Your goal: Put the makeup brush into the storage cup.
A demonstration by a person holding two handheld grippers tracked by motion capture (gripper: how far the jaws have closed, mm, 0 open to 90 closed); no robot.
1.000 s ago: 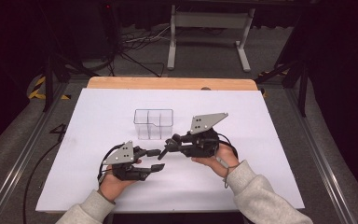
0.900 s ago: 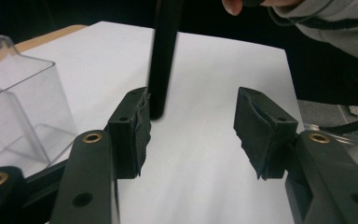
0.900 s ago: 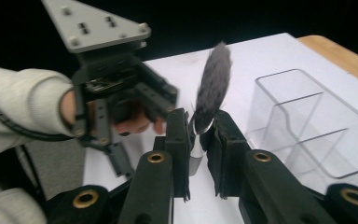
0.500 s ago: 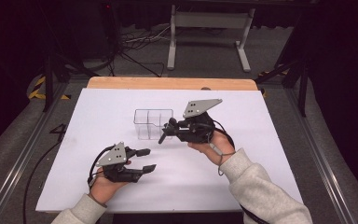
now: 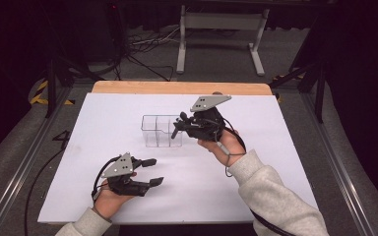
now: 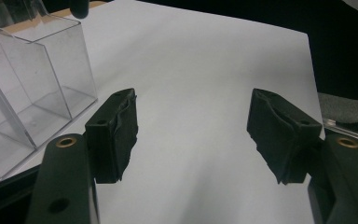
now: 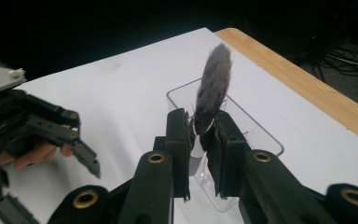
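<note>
A clear plastic box [image 5: 161, 132] with compartments stands mid-table on the white sheet. My right gripper [image 5: 177, 129] hovers at the box's right side, shut on the handle of a small brush [image 7: 213, 86]. The brush's grey bristle tuft points up over the box [image 7: 256, 128]. My left gripper [image 5: 153, 171] rests low near the front left, apart from the box. Its jaws have just been opening, and the left gripper view shows bare white sheet between the jaws of my left gripper [image 6: 193, 135]. The box [image 6: 32, 88] lies to its left there.
The white sheet [image 5: 275, 147] covers the table, and a wooden edge [image 5: 177, 87] shows at the back. Beyond the table are a dark floor, cables and a metal stand [image 5: 221, 22]. A metal rail [image 5: 24, 157] runs along the left side.
My right gripper has lifted away from the left gripper and moved back toward the box with the brush. My left gripper's jaws stand wider apart and its hand has drawn slightly toward the front.
</note>
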